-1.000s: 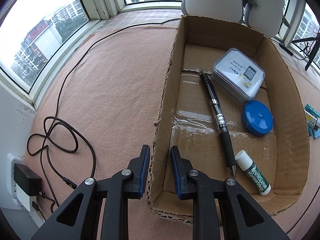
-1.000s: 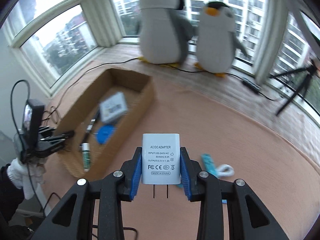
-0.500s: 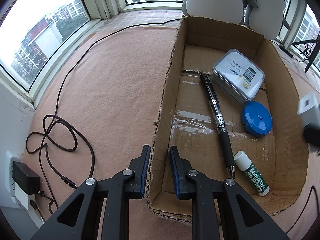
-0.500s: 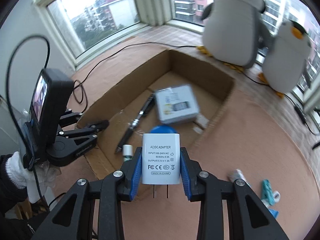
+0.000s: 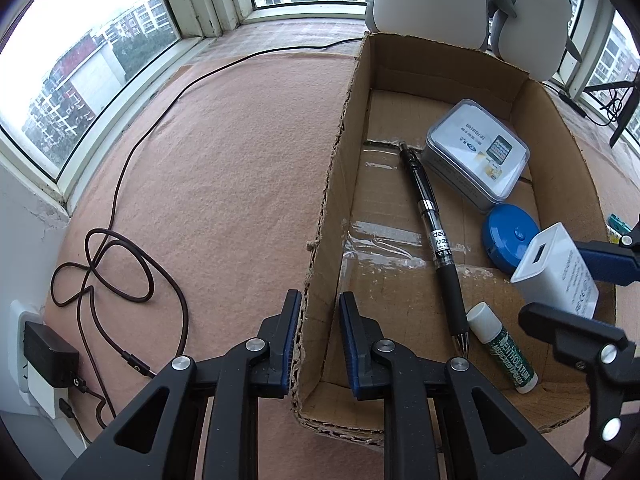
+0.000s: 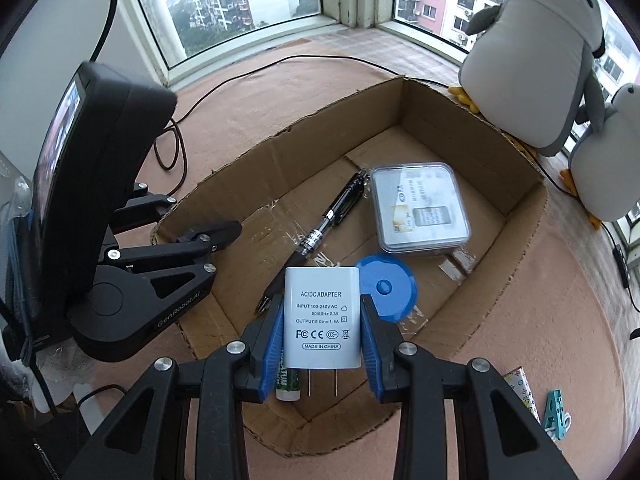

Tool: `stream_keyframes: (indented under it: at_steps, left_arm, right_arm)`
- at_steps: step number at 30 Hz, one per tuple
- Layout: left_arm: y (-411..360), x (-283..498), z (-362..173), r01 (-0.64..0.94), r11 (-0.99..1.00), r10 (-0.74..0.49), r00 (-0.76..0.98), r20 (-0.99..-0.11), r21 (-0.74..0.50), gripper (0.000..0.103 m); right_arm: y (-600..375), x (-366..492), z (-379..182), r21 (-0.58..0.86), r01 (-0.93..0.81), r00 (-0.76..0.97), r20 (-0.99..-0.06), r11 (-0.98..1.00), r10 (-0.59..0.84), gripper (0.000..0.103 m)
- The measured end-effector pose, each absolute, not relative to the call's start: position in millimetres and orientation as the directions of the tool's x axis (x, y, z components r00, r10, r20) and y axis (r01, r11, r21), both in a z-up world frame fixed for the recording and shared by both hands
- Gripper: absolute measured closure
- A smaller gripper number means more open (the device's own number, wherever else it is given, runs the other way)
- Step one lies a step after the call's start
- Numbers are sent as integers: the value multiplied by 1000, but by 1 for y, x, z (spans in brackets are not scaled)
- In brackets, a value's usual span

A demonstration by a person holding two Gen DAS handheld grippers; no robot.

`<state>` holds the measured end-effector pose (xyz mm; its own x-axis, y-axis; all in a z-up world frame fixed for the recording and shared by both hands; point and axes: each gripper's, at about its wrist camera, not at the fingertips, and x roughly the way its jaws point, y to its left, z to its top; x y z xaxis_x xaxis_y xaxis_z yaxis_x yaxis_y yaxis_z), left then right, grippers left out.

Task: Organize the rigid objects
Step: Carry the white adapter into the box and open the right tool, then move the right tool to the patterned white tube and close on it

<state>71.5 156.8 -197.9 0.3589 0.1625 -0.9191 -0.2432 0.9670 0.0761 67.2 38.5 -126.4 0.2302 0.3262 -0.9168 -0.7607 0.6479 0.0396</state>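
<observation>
A shallow cardboard box point(image 5: 568, 152) was seen lying on a pink felt-covered sill, its flaps cut away and its long wall point(image 5: 326, 216) ragged along the top edge. That wall was clamped by the left gripper point(image 5: 318, 340), whose blue pads were pressed against it from either side near the box's near corner, the jaws being drawn together as far as the cardboard allowed. A white AC/DC adapter point(image 6: 320, 318) was held by the right gripper point(image 6: 322, 338), the pads being closed on its two narrow sides, the printed face turned toward the camera and the two prongs pointing back toward the handle; the adapter was held above the near end of the box interior (whether it touched the floor of the box could not be told). Inside the box were recorded a black pen point(image 5: 434, 236) lying lengthwise, a clear-lidded rectangular case point(image 5: 476, 150) toward the far end, a round blue tape measure point(image 5: 508, 236) just beside that case, and a green-labelled lip balm stick point(image 5: 502, 346) near the pen's tip. Two plush penguins point(image 6: 536, 64) were set beyond the far wall of the box. A dark cable point(image 5: 120, 184) was looped on the felt to the left, leading to a black plug point(image 5: 46, 354) in a wall socket, and a teal clip point(image 6: 554, 412) was seen on the felt outside the box, well apart from the adapter
</observation>
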Motion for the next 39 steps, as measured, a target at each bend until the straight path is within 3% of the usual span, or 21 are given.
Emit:
stream_keyframes:
  at_steps: [7, 9, 11, 26, 39]
  left_arm:
    - [156, 72, -198, -242, 967, 164, 359, -919, 78, 84]
    - [156, 72, -198, -242, 967, 163, 359, -919, 77, 84]
    - [157, 72, -198, -241, 967, 163, 359, -919, 77, 84]
    - [155, 71, -199, -240, 967, 168, 359, -918, 83, 84]
    - [154, 70, -199, -237, 968, 171, 359, -918, 87, 84]
  right_arm:
    - [42, 65, -126, 24, -765, 246, -913, 644, 326, 68]
    - [42, 64, -122, 18, -761, 261, -907, 648, 332, 53]
    - [41, 65, -119, 26, -758, 265, -901, 651, 344, 49]
    - [-15, 69, -88, 122, -700, 278, -861, 703, 425, 49]
    - [-118, 105, -96, 97, -587, 294, -900, 804, 323, 49]
